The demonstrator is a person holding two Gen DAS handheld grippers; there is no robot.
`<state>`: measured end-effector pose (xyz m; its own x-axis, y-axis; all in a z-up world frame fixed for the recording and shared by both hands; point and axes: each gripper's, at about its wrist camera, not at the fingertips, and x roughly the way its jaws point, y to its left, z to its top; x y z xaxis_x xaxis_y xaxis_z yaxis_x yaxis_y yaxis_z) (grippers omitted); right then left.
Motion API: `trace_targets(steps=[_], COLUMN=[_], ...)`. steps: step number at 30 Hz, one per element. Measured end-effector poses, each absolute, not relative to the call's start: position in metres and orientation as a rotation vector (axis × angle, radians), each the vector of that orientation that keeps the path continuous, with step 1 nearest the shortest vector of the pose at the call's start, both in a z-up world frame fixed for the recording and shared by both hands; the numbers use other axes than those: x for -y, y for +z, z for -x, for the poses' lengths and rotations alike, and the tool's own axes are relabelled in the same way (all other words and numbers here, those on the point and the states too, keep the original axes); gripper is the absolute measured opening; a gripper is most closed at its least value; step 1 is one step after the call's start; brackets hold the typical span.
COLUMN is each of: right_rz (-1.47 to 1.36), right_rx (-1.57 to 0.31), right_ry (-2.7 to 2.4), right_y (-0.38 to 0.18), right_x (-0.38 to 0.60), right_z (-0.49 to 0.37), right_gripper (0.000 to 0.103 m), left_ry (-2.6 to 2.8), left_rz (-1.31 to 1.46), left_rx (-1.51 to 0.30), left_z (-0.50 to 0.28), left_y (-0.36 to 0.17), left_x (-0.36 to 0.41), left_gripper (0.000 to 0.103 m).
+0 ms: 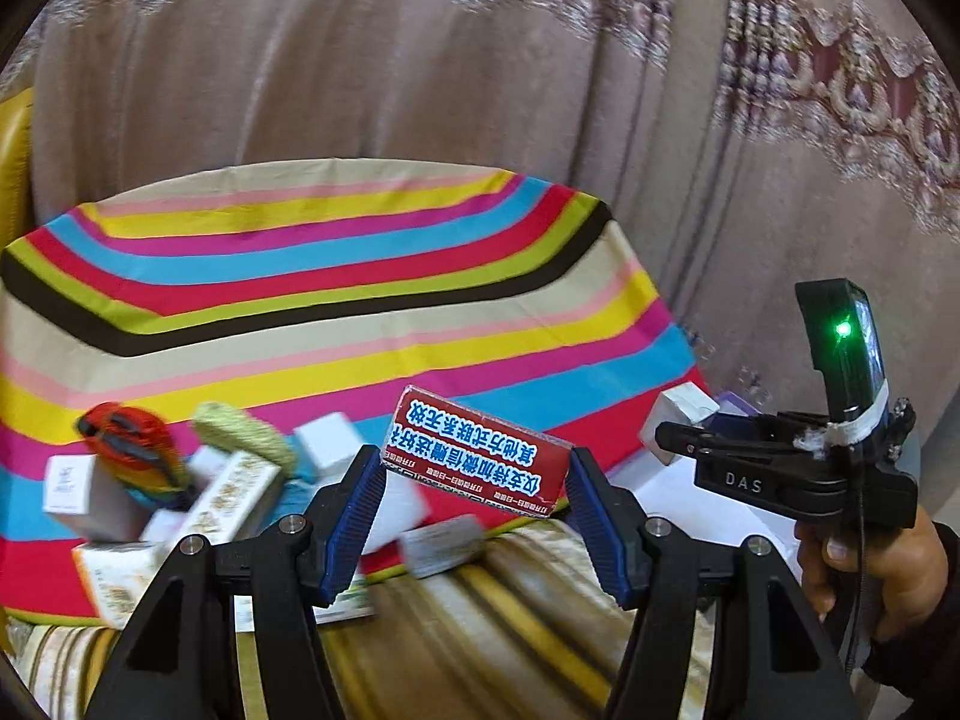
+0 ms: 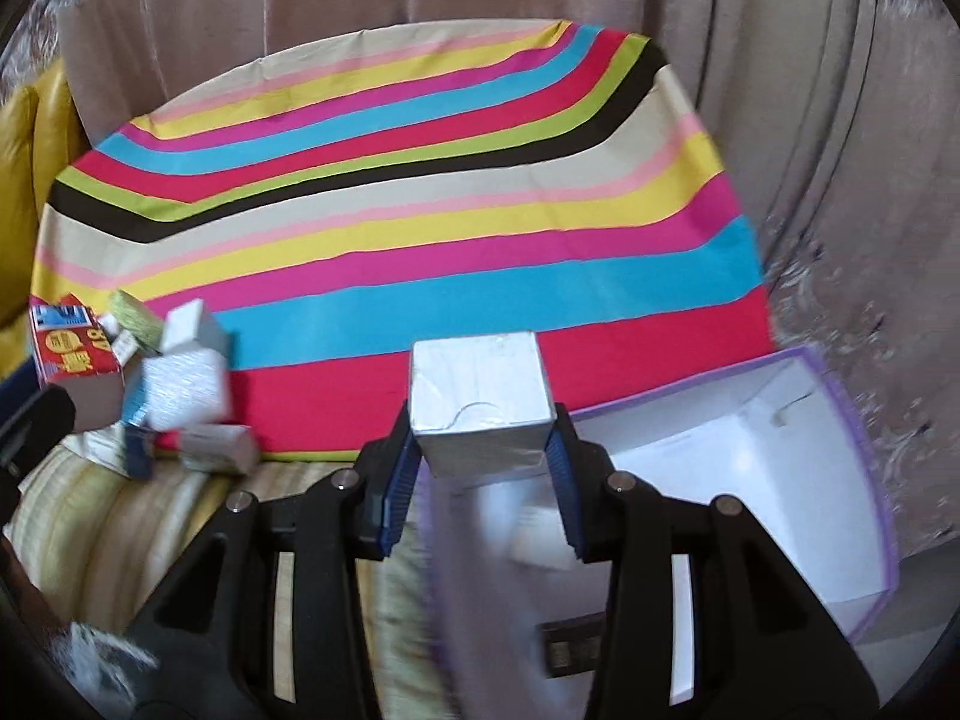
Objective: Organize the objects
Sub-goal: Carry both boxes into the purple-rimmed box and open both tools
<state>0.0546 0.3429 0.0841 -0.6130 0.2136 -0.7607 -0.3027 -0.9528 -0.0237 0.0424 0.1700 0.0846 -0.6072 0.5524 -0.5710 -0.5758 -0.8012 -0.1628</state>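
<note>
My left gripper (image 1: 477,471) is shut on a red box with blue and white print (image 1: 474,450) and holds it above the near edge of the striped cloth (image 1: 336,276). My right gripper (image 2: 480,450) is shut on a silver-white box (image 2: 480,390), held over the near left rim of an open white bin with a purple rim (image 2: 774,468). The right gripper also shows in the left wrist view (image 1: 666,437), with the white box (image 1: 678,423) at its tip. A pile of small boxes (image 1: 180,498) lies at the left, also in the right wrist view (image 2: 174,396).
The striped cloth (image 2: 420,180) covers a round surface in front of a curtain (image 1: 420,60). A red and rainbow toy (image 1: 129,450) and a green twine roll (image 1: 240,432) sit in the pile. A striped beige cushion (image 1: 480,630) lies below the grippers. A yellow cushion (image 2: 30,138) is at the far left.
</note>
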Motion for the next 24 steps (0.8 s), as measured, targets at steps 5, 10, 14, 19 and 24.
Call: trace_targets(steps=[5,10,14,19,24], right_rz=[1.162,1.162,1.156,1.161,1.143], right_rx=[-0.319,-0.407,-0.401,-0.419,-0.421], right_ry=[2.503,2.421,2.391,2.37,2.354], right_y=[0.077,0.067,0.061,0.057,0.06], right_x=[-0.378,-0.411,-0.427,-0.438,-0.447], right_z=[-0.076,-0.091,-0.099,-0.106,-0.117], right_gripper=[0.045,0.045,0.045,0.045,0.045], left_ry=[2.261,2.172,2.111,2.03,1.961], left_rz=[0.836,0.858,0.873,0.907,0.936], left_rx=[-0.059,-0.082,-0.109,-0.184,-0.216], left_z=[-0.047,-0.051,-0.056,-0.062,-0.068], left_y=[0.082,0.077,0.074,0.065,0.058], left_x=[-0.2,-0.225,-0.244,-0.271,-0.291], left_gripper=[0.063,0.063,0.063,0.063,0.063])
